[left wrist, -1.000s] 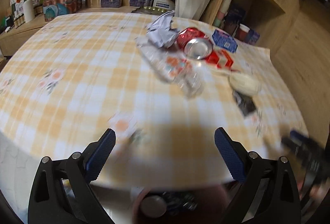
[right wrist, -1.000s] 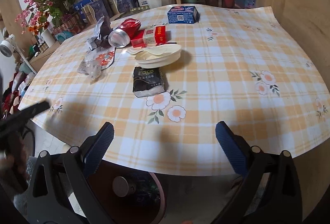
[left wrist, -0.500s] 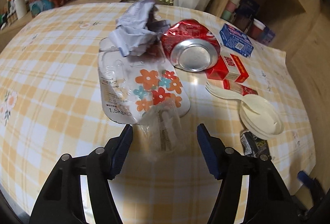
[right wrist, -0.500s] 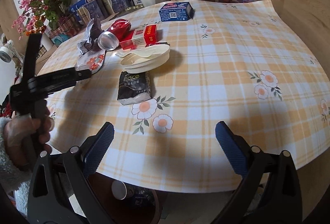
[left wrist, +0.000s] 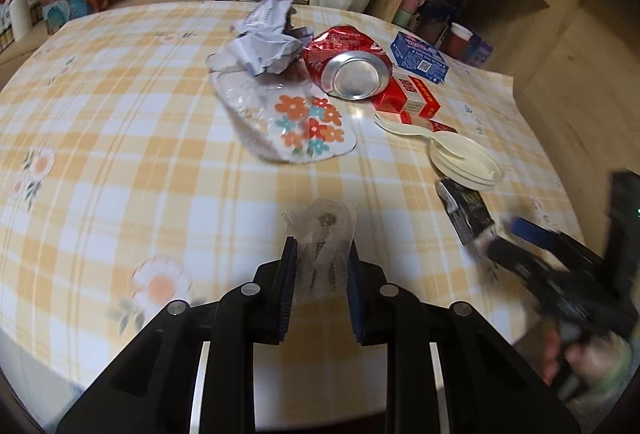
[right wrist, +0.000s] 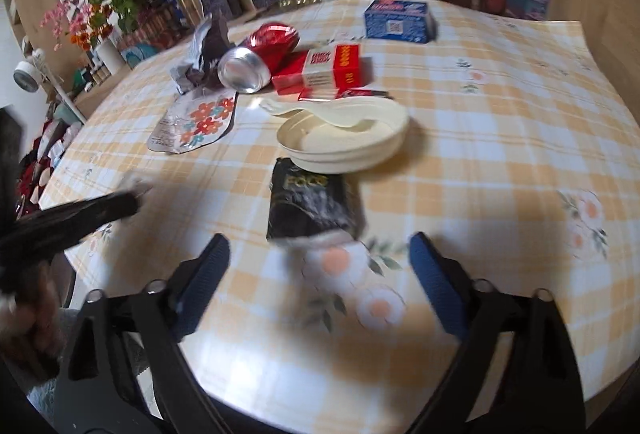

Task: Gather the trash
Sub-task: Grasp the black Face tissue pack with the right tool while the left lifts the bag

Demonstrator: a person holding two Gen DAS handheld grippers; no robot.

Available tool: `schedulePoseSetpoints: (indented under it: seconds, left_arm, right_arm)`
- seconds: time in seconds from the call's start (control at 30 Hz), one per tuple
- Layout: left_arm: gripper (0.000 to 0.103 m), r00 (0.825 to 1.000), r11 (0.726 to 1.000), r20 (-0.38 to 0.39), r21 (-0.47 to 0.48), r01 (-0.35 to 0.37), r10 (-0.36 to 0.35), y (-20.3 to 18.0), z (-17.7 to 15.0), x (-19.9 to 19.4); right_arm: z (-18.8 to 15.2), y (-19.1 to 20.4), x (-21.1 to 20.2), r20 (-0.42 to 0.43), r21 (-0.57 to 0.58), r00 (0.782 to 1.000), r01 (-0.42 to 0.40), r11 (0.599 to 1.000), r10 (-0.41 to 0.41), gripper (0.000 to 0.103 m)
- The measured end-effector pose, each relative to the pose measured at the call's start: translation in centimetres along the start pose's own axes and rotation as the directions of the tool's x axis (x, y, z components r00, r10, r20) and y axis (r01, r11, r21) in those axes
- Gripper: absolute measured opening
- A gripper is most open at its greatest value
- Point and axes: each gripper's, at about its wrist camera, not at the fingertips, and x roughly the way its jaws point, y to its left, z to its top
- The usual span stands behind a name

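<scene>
My left gripper is shut on a crumpled clear plastic wrapper, held over the near part of the checked table. Trash lies beyond it: a flowered clear pouch, crumpled grey paper, a crushed red can, red cartons, a cream plate with a spoon and a black packet. My right gripper is open, just short of the black packet. The right gripper also shows blurred at the right edge of the left wrist view.
A blue box lies at the far side. Flower pots, gift boxes and a wooden shelf with cups stand behind the table. The table's front edge is right under both grippers.
My left gripper has shut on the clear wrapper and pulled it back from the pouch toward the table's front edge. My right gripper has moved in toward the black packet.
</scene>
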Motion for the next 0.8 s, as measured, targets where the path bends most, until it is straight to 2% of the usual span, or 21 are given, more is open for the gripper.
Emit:
schedulePoseSetpoints:
  seconds: [0.2,0.37,0.43,0.5,0.7,0.8]
  left_arm:
    - [0.022,0.999,0.997,0.007,-0.069,0.036,-0.035,1.7,-2.4,-3.0]
    - [0.022,0.998,0.994,0.012,-0.093,0.057,-0.056,2.7,-3.6,-4.5]
    - [0.022,0.998,0.994,0.02,-0.085,0.069,-0.067,2.7,-4.0,-5.1]
    - [0.022,0.997,0.994,0.024,-0.08,0.076,-0.074,2.8,-4.1,-5.4]
    - [0.022,0.996,0.994,0.033,-0.067,0.087,-0.085,2.5,-4.5,-6.1]
    - [0.022,0.996,0.995,0.032,-0.06,0.08,-0.078,2.4,-4.8,-6.4]
  right_arm:
    - [1.7,1.0,2.7,-0.014,0.019,0.998,0.062,0.998,-0.061,0.08]
    - [2.2,2.6,3.9,-0.024,-0.058,0.99,0.137,0.989,-0.139,0.07]
    - [1.8,3.1,3.8,-0.017,-0.084,0.987,0.156,0.984,-0.158,0.06]
    - [1.3,3.4,3.5,-0.009,-0.093,0.989,0.148,0.985,-0.149,0.05]
    - [-0.1,4.1,1.7,-0.023,-0.095,0.997,0.072,0.993,-0.075,0.039]
    - [-0.8,4.4,0.2,-0.015,-0.078,1.0,0.019,0.997,-0.02,0.037]
